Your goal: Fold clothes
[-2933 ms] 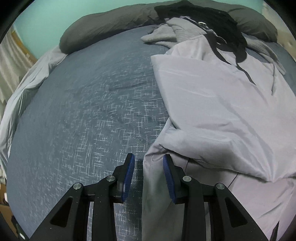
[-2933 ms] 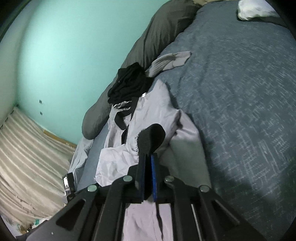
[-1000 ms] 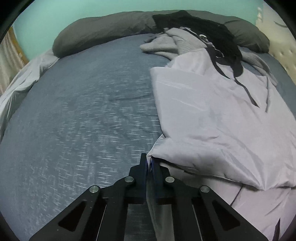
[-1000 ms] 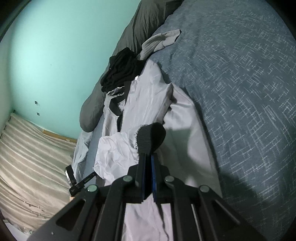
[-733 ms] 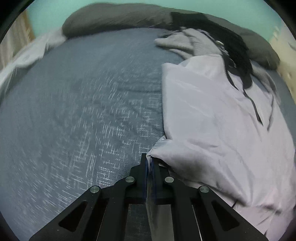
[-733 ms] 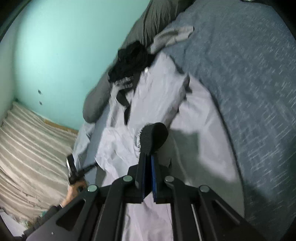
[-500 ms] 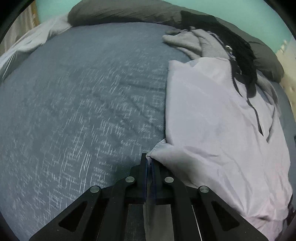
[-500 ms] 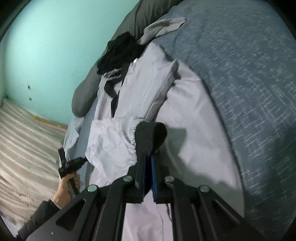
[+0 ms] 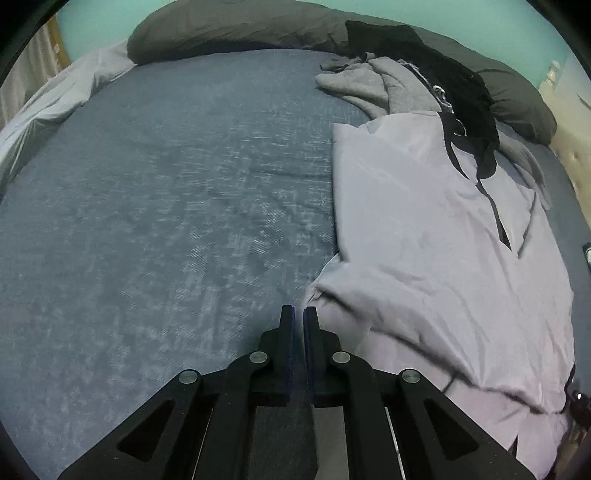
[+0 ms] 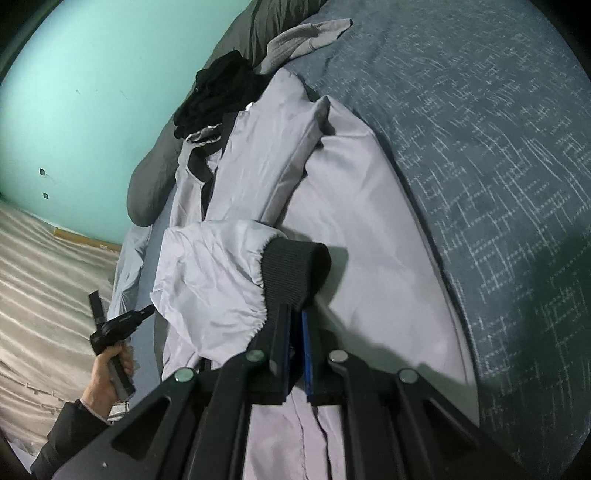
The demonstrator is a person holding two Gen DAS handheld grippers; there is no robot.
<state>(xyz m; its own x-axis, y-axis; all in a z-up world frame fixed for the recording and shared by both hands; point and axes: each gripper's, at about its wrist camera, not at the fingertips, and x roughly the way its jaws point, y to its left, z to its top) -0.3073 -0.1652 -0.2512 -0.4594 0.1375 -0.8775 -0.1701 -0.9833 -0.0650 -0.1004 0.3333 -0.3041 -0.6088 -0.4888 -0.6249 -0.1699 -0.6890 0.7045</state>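
While both cameras look along their fingers, the grey jacket is the landmark for every place below.

Left wrist view, jacket: a pale grey jacket (image 9: 424,229) lies spread on the blue-grey bedspread (image 9: 166,206).
Left wrist view, left gripper: the left gripper (image 9: 298,314) sits just beside the jacket's near corner, its jaws a thin slit apart, with nothing visibly between them.
Left wrist view, beyond the jacket: black clothing (image 9: 439,81) and a grey garment (image 9: 369,83) lie at its far end, against a dark pillow (image 9: 229,33).

Right wrist view, right gripper: the right gripper (image 10: 295,308) is clamped tight on the jacket's black ribbed cuff (image 10: 295,269), the sleeve (image 10: 210,280) lifted above the jacket body.
Right wrist view, hand: left of the jacket, a hand (image 10: 109,373) grips the other tool's handle.
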